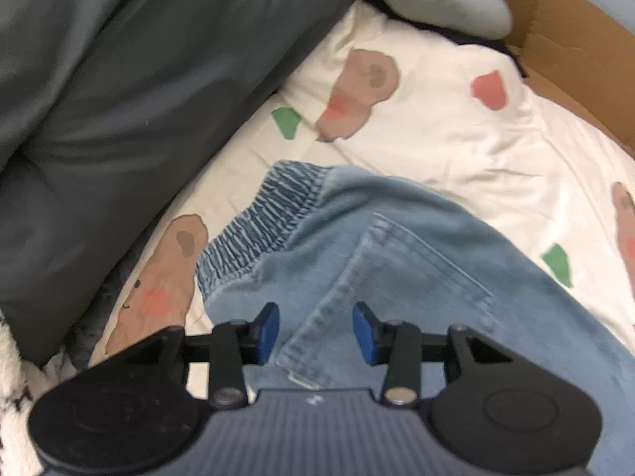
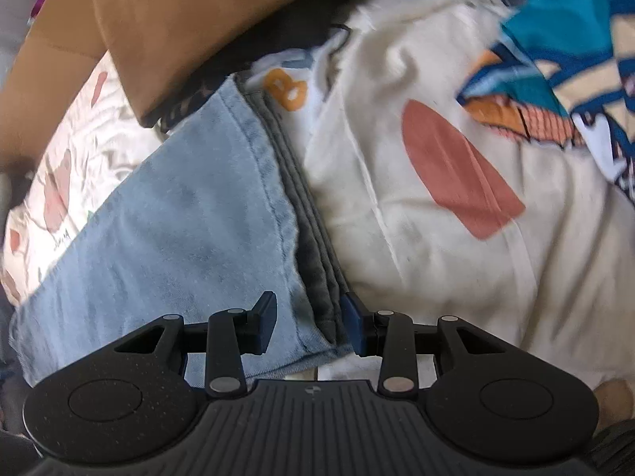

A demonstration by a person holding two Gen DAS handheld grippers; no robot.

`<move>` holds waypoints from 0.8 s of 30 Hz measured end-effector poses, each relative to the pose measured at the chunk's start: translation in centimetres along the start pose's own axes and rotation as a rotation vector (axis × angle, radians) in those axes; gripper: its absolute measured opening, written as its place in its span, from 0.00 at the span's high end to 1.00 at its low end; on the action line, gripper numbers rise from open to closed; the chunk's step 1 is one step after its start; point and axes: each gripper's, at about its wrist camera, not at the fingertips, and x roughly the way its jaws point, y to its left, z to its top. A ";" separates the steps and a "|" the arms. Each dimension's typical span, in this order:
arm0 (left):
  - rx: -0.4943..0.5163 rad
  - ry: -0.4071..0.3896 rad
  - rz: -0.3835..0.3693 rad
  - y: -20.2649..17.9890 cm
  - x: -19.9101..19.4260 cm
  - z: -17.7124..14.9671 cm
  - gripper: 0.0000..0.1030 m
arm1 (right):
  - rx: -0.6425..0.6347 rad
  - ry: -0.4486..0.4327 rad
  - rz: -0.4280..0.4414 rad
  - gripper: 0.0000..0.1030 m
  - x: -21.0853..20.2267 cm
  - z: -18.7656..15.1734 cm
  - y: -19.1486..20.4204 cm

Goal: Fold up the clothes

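Jeans (image 1: 357,238) of soft, faded blue denim lie on a white sheet (image 1: 456,139) printed with brown bears, green and pink patches. The left gripper (image 1: 315,331) hovers with its blue-padded fingers apart over the stitched back pocket (image 1: 397,277), short of the gathered elastic waistband (image 1: 270,214). The right gripper (image 2: 309,325), jaws spread, straddles the hem edge (image 2: 278,198) beside a grey folded layer (image 2: 313,246); contact is unclear. Farther off, a dark grey cushion (image 1: 119,99) and brown cardboard (image 1: 575,47) are cut off, blurred.
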 end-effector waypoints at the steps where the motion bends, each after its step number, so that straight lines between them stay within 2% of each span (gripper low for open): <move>1: 0.004 -0.001 -0.004 -0.2 -0.7 -0.2 0.57 | 0.023 0.000 0.010 0.58 0.0 -0.1 -0.4; 4: 0.011 -0.003 -0.013 -0.9 -2.1 -0.9 0.56 | 0.108 0.007 0.043 0.55 0.1 -0.5 -1.8; 6: 0.026 -0.001 -0.021 -1.5 -2.9 -1.6 0.55 | 0.164 0.016 0.074 0.45 0.4 -0.9 -2.6; 8: 0.045 0.003 -0.027 -2.0 -3.3 -2.3 0.54 | 0.208 0.027 0.100 0.42 0.8 -1.4 -3.4; 12: 0.054 0.028 -0.028 -2.7 -3.4 -4.1 0.52 | 0.270 0.056 0.116 0.42 1.8 -2.1 -4.6; 15: 0.056 0.047 -0.023 -2.9 -3.0 -5.0 0.52 | 0.324 0.048 0.199 0.43 1.9 -2.4 -5.1; 24: 0.050 0.080 -0.027 -3.7 -1.8 -6.0 0.52 | 0.292 0.011 0.327 0.44 0.2 -1.5 -3.4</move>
